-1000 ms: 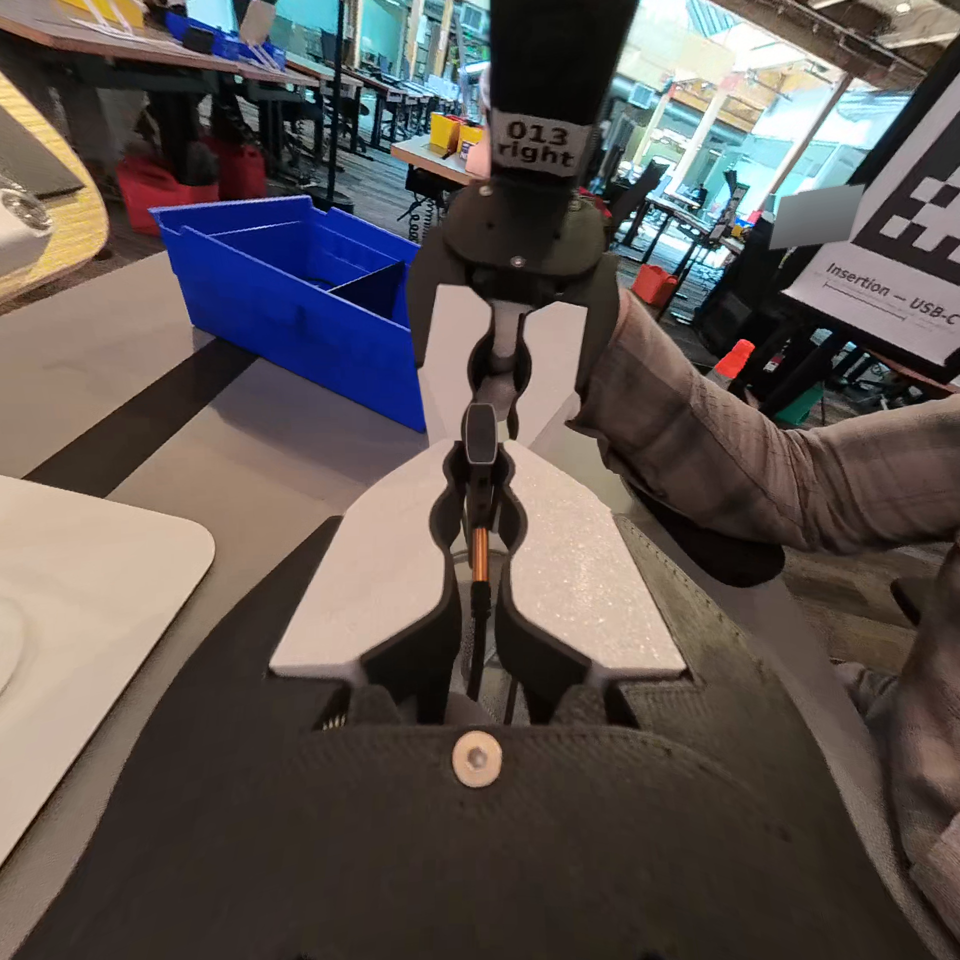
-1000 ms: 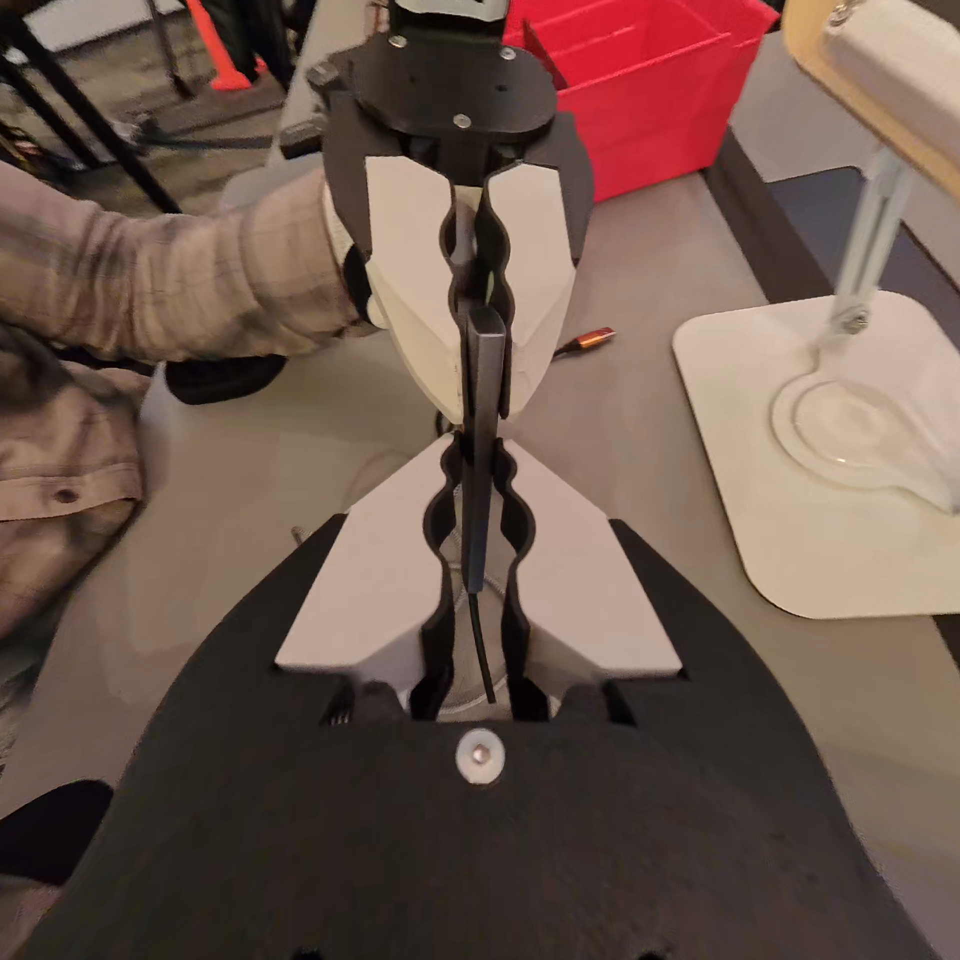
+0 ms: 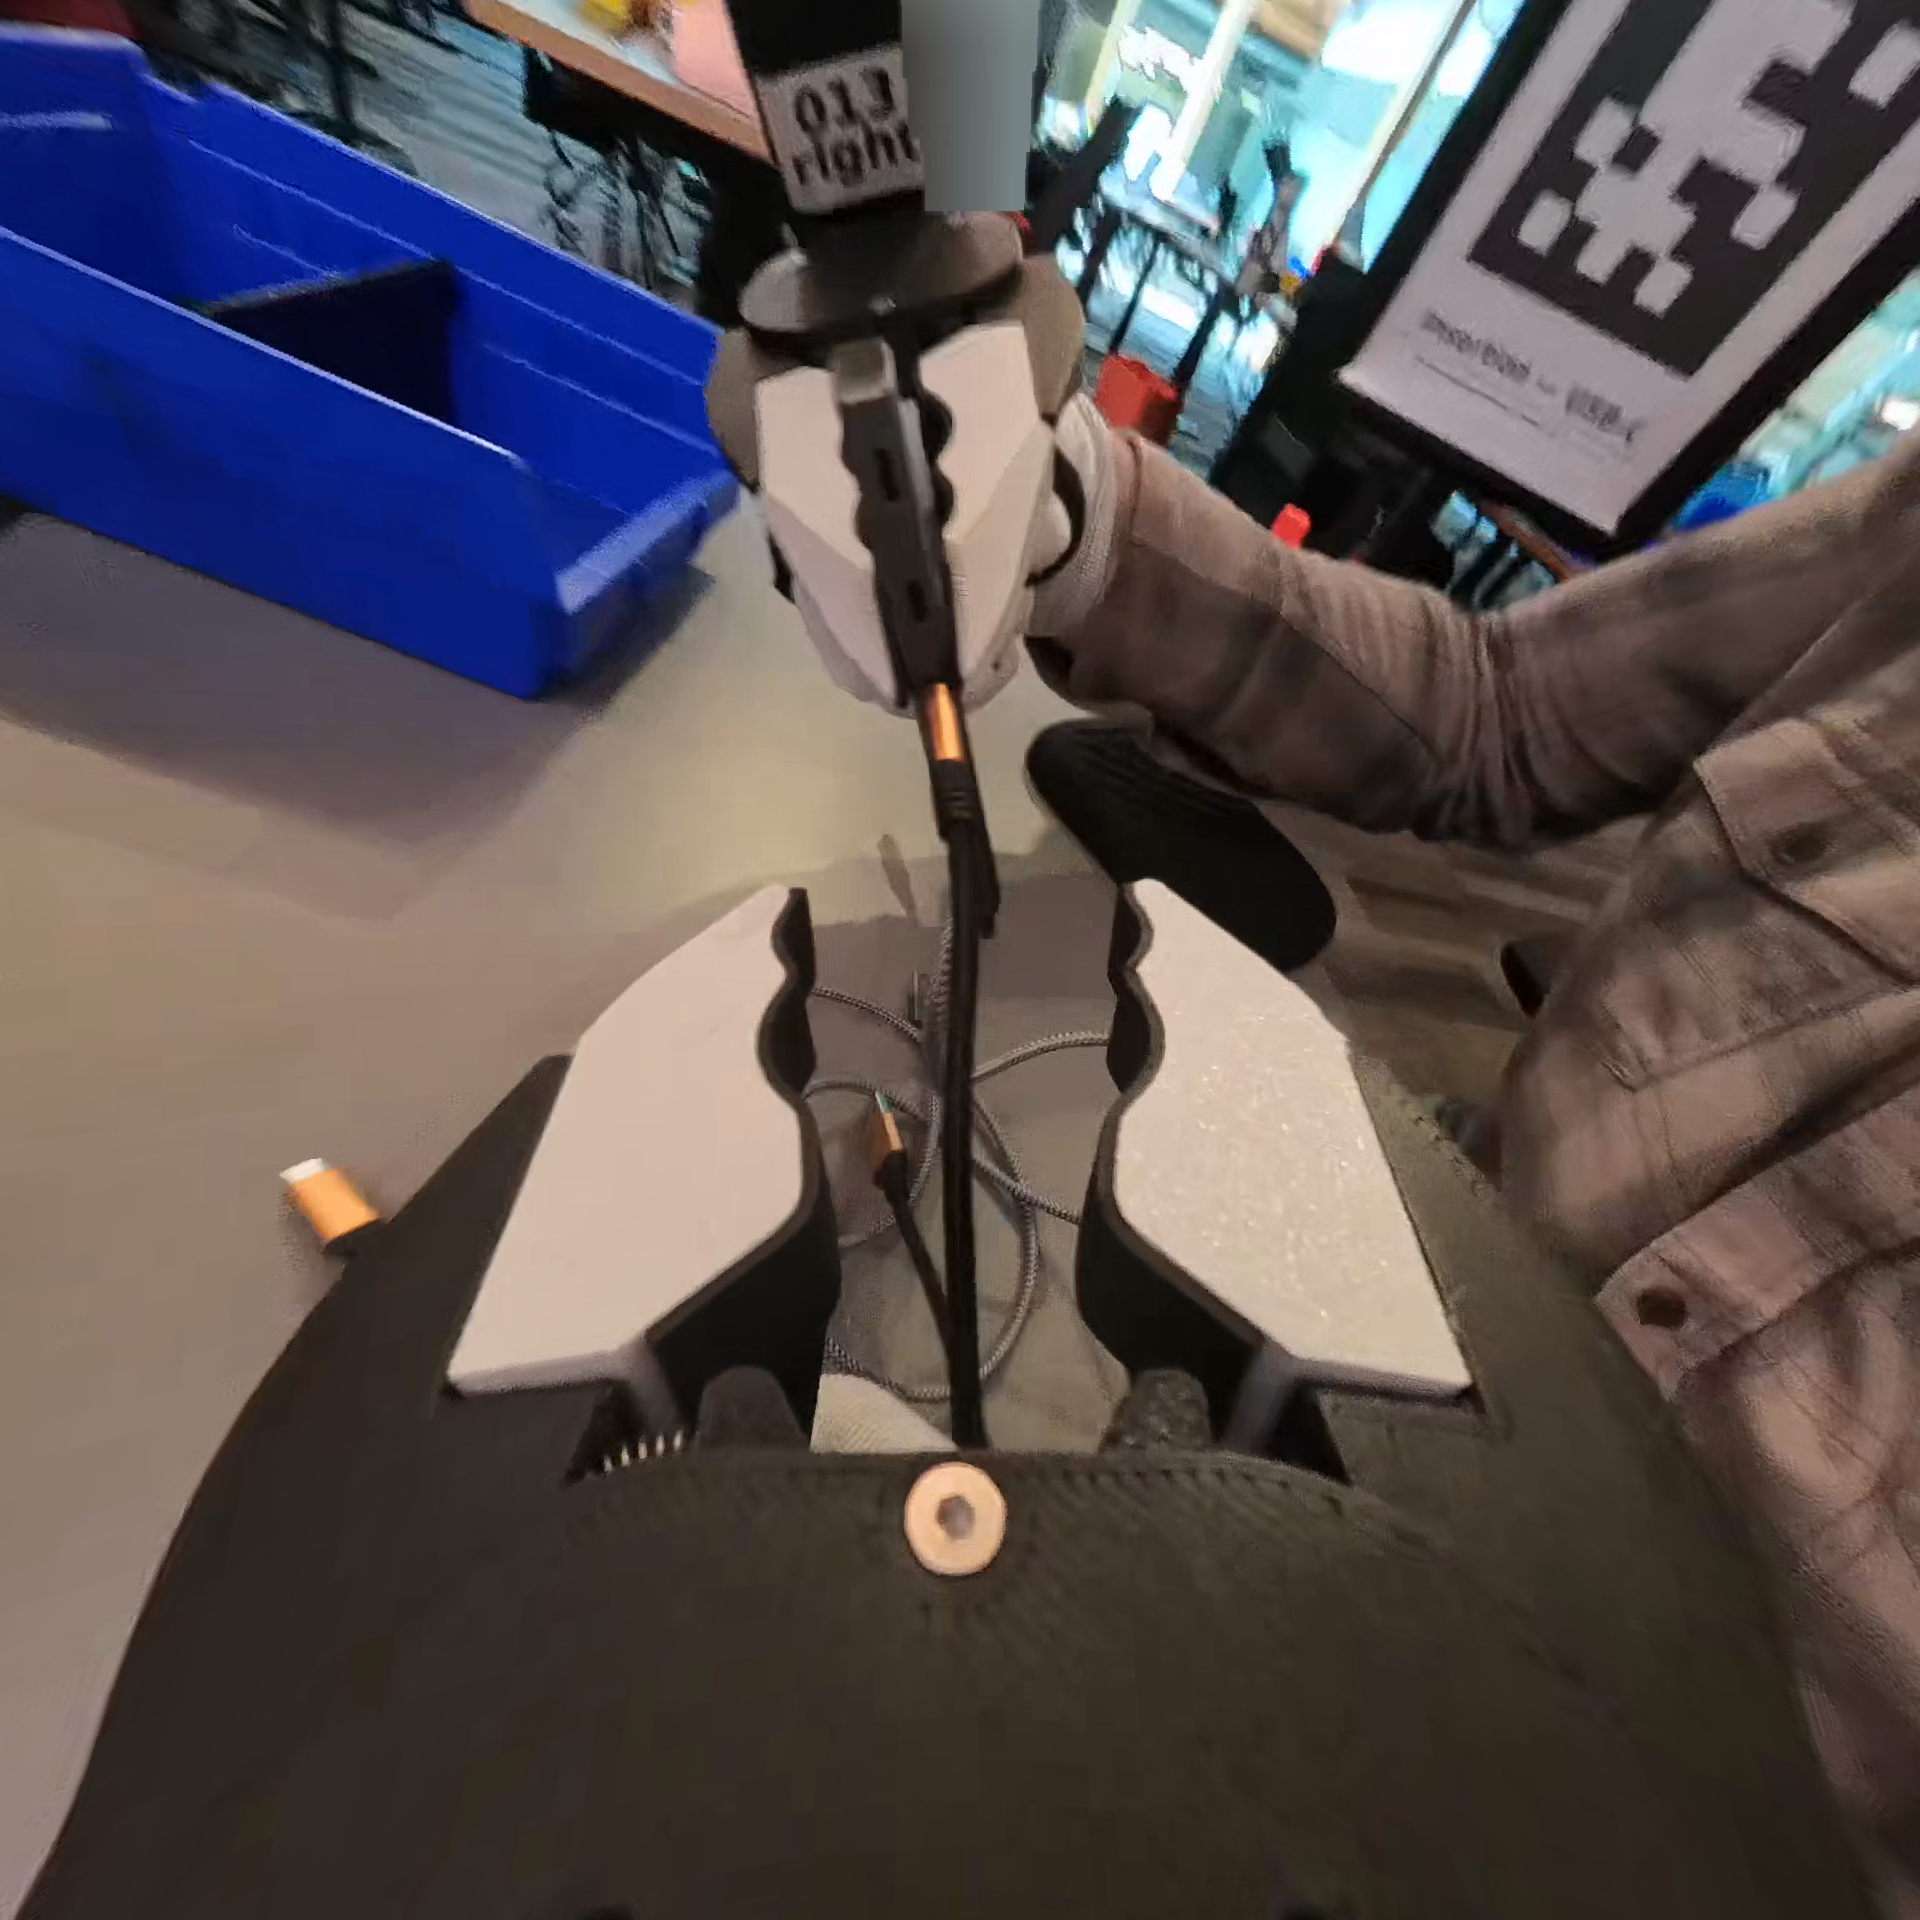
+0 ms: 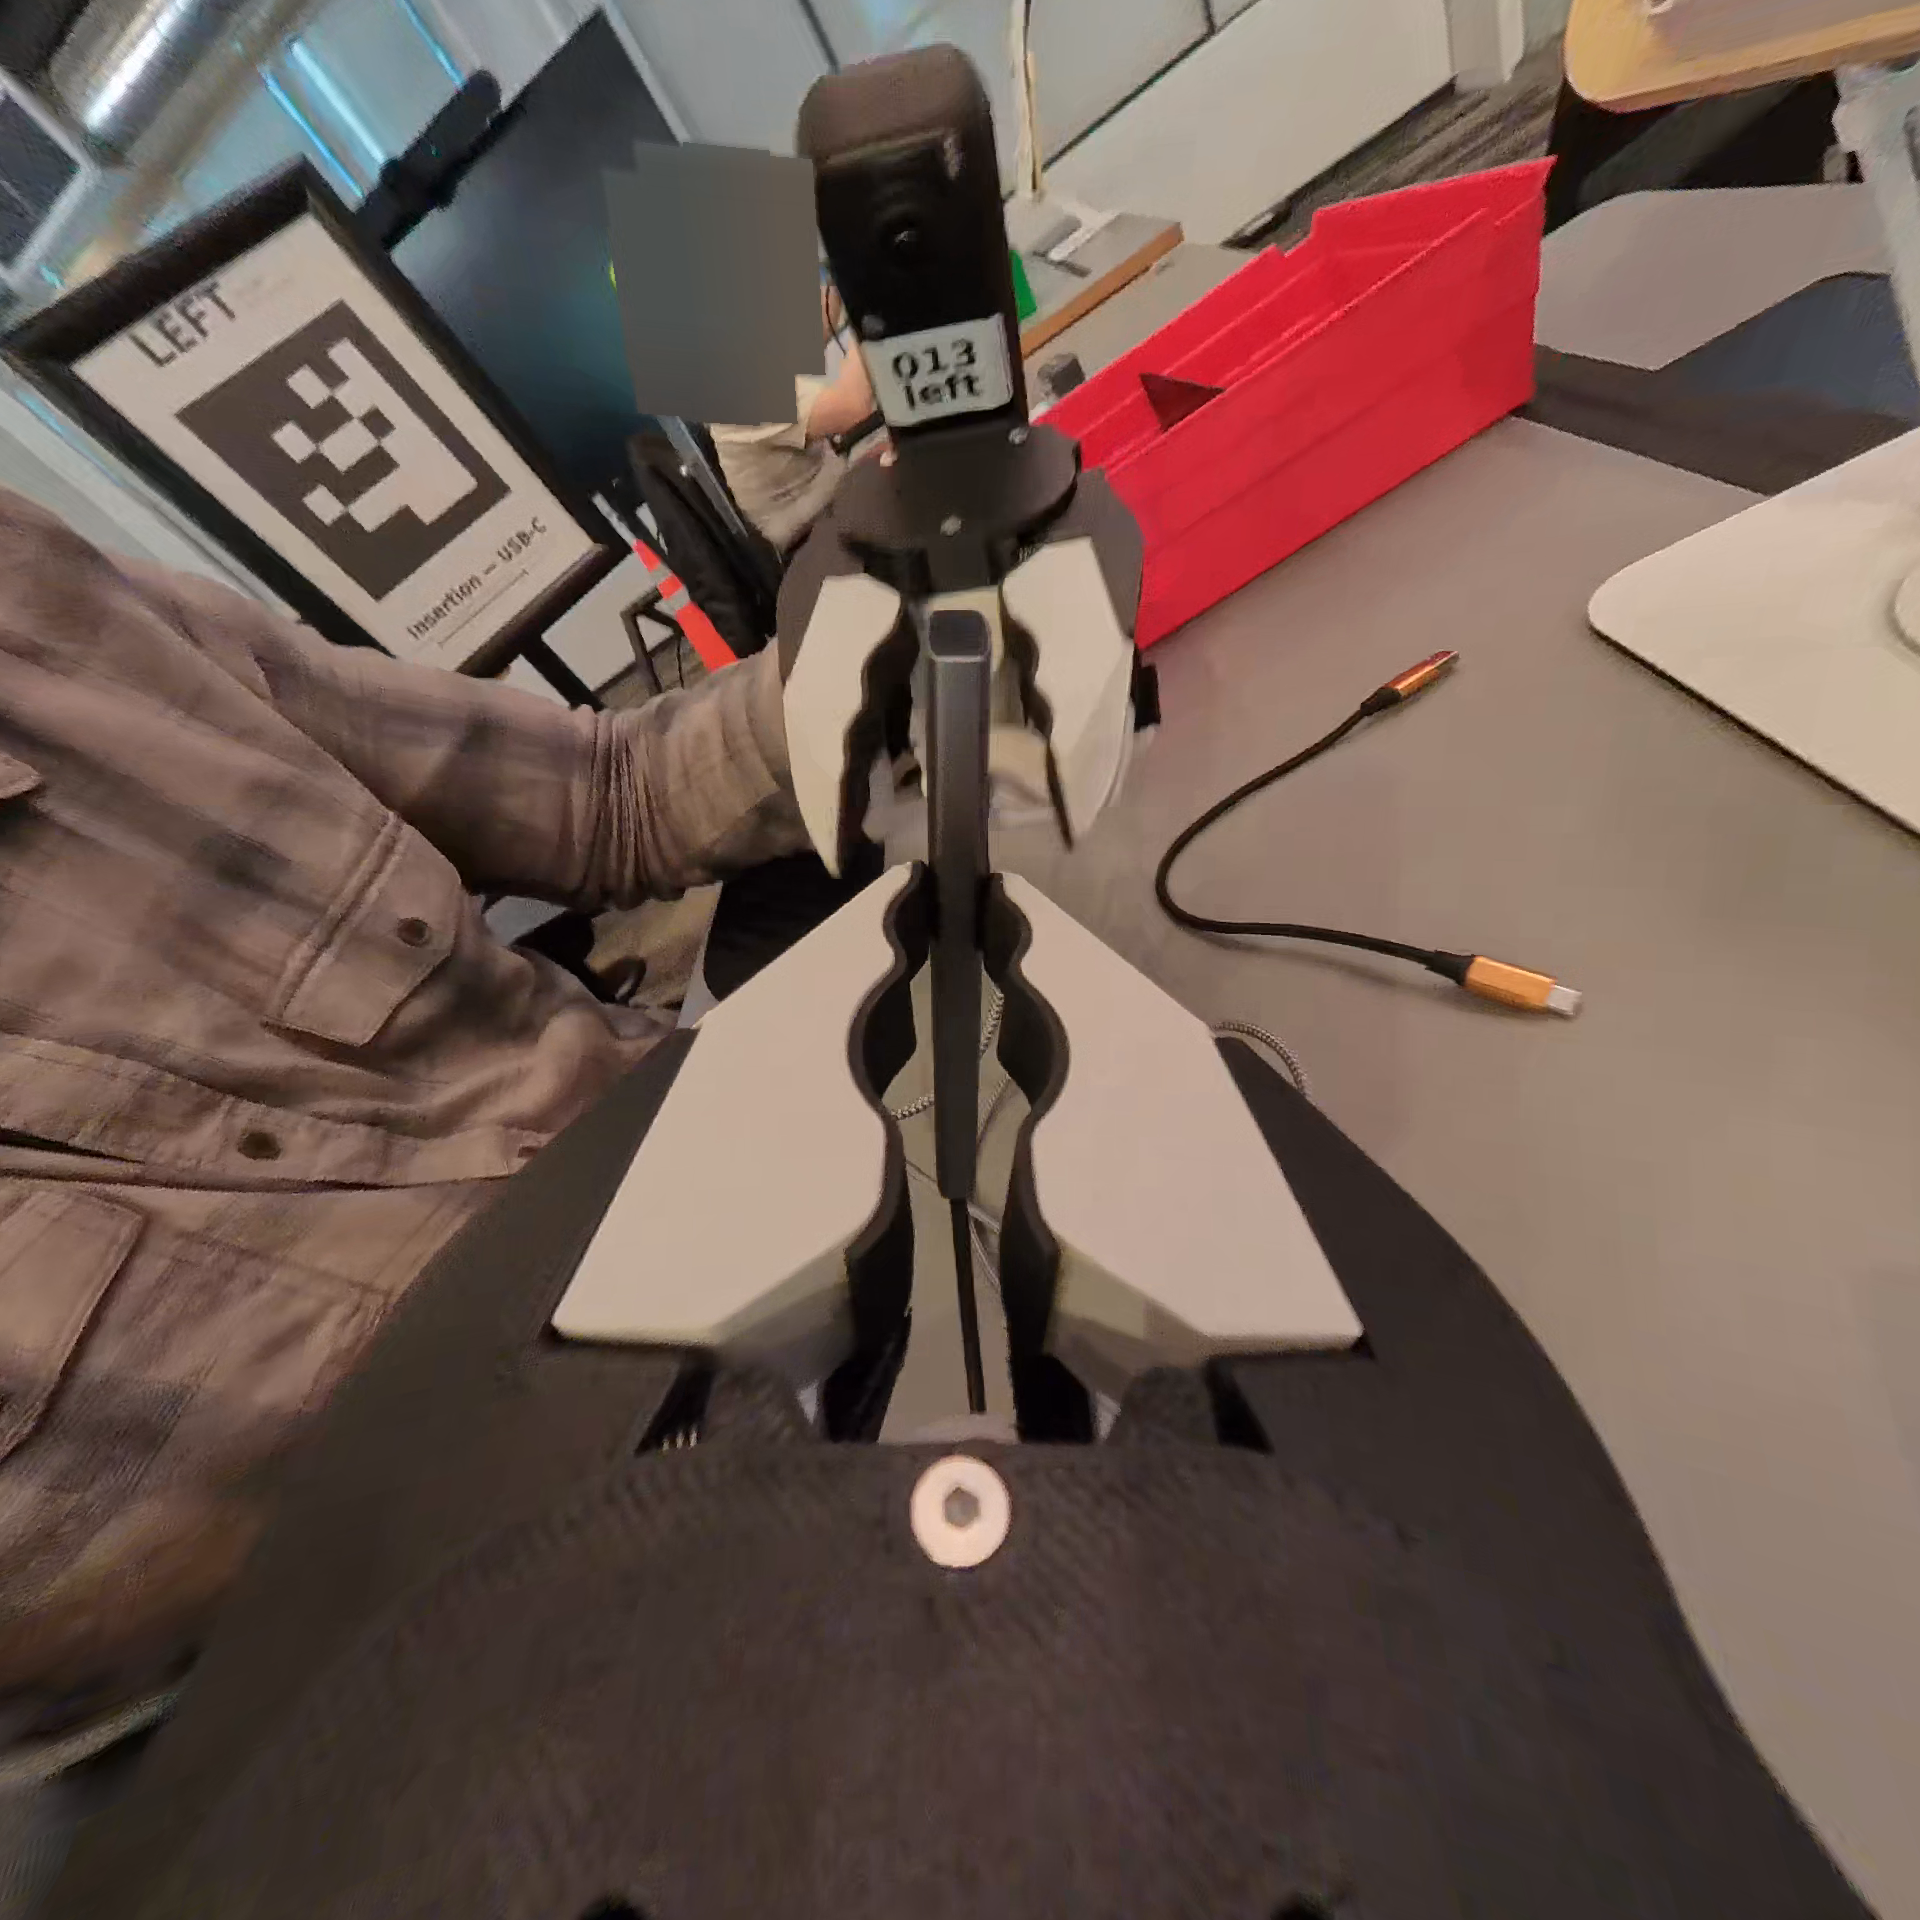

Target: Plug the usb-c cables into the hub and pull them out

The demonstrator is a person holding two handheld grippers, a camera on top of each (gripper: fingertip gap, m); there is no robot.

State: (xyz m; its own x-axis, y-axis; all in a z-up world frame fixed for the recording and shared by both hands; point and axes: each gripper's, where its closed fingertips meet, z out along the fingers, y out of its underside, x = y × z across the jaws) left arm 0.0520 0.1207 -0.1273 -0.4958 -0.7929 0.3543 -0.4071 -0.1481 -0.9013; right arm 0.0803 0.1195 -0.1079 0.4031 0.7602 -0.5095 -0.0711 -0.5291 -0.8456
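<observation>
My right gripper (image 4: 956,878) is shut on the dark grey hub (image 4: 954,748) and holds it above the table. In the left wrist view this gripper (image 3: 914,681) faces me with the hub (image 3: 894,499) between its fingers. An orange usb-c plug (image 3: 943,727) sits in the hub's near end, and its black cable (image 3: 961,1143) hangs down between my left fingers without touching them. My left gripper (image 3: 961,899) is open and empty, a short way back from the plug. It also shows in the right wrist view (image 4: 956,717), behind the hub.
A second black cable (image 4: 1226,914) with orange plugs lies on the grey table to the right. Loose braided cable (image 3: 997,1070) and another orange plug (image 3: 327,1210) lie below my left gripper. A blue bin (image 3: 312,416), a red bin (image 4: 1330,416) and a white lamp base (image 4: 1766,644) stand nearby. The left gripper's tips are roughly 4 centimeters from the right gripper's.
My left gripper was shut on the orange plug at the hub; it has opened and drawn back. The plug stays in the hub. The right gripper has tilted with the hub.
</observation>
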